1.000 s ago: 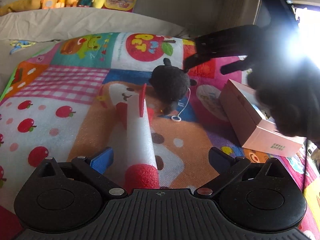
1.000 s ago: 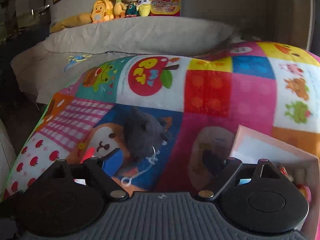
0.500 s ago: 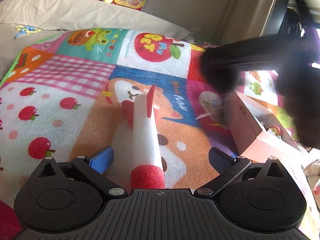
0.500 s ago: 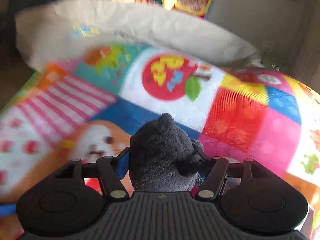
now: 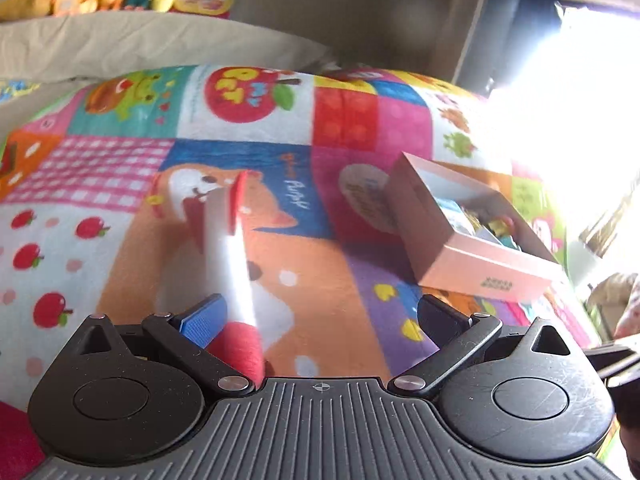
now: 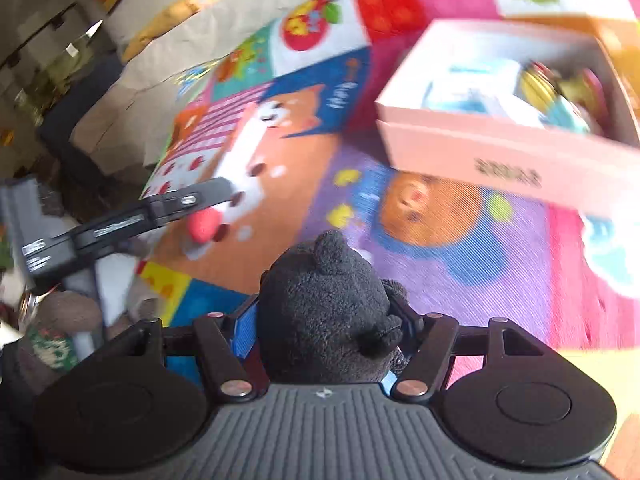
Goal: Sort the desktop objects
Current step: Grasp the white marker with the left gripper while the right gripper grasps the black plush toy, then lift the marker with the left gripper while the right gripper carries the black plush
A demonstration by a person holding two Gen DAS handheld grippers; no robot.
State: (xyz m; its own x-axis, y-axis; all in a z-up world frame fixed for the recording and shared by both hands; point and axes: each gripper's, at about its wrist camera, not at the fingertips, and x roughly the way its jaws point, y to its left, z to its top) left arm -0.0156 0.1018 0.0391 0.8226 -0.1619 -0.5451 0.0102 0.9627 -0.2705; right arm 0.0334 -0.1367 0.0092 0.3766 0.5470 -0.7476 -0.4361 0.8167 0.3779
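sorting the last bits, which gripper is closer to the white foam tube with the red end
Left. The left gripper is open with the foam tube between its fingers; the right gripper, gripping the black plush toy, sits apart, nearer the pink box.

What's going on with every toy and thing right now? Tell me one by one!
black plush toy: clamped in the right gripper, lifted off the blanket, though the jaws are easing open.
pink box: open, lying on the blanket, small things inside.
white foam rocket: lying on the blanket, red end between the fingers of the left gripper.
left gripper: open, gripping nothing.
blanket: spread out flat.
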